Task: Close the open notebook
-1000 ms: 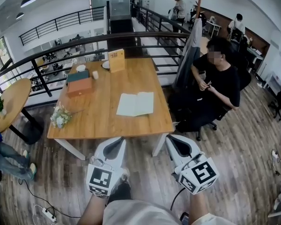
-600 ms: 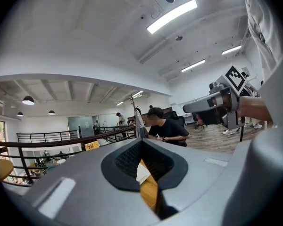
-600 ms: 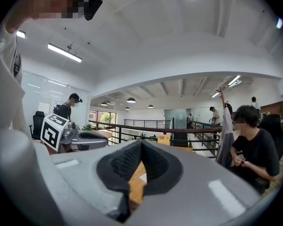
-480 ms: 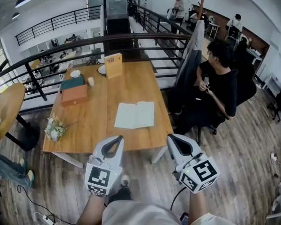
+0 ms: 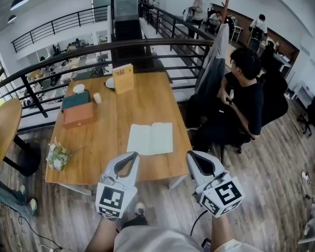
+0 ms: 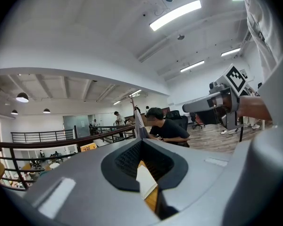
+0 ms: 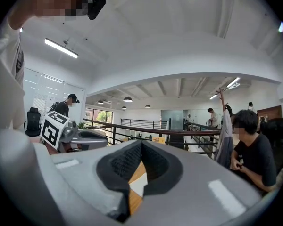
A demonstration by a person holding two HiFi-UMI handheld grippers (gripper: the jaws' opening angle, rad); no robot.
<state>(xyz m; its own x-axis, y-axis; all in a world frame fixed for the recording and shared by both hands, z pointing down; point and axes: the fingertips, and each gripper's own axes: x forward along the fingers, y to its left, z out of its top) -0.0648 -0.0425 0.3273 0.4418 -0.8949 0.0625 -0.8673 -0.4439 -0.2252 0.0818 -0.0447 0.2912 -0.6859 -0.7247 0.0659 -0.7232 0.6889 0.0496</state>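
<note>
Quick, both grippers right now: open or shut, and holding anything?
Left gripper: shut, holding nothing.
Right gripper: shut, holding nothing.

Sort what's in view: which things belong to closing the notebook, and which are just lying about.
Job in hand: open white-paged notebook; left gripper; right gripper.

Lying about: orange-brown box; dark teal box; yellow standing card; small white cup; bunch of pale flowers.

Open-plan office mezzanine with railing (image 5: 147, 42) and table (image 5: 142, 101)
</note>
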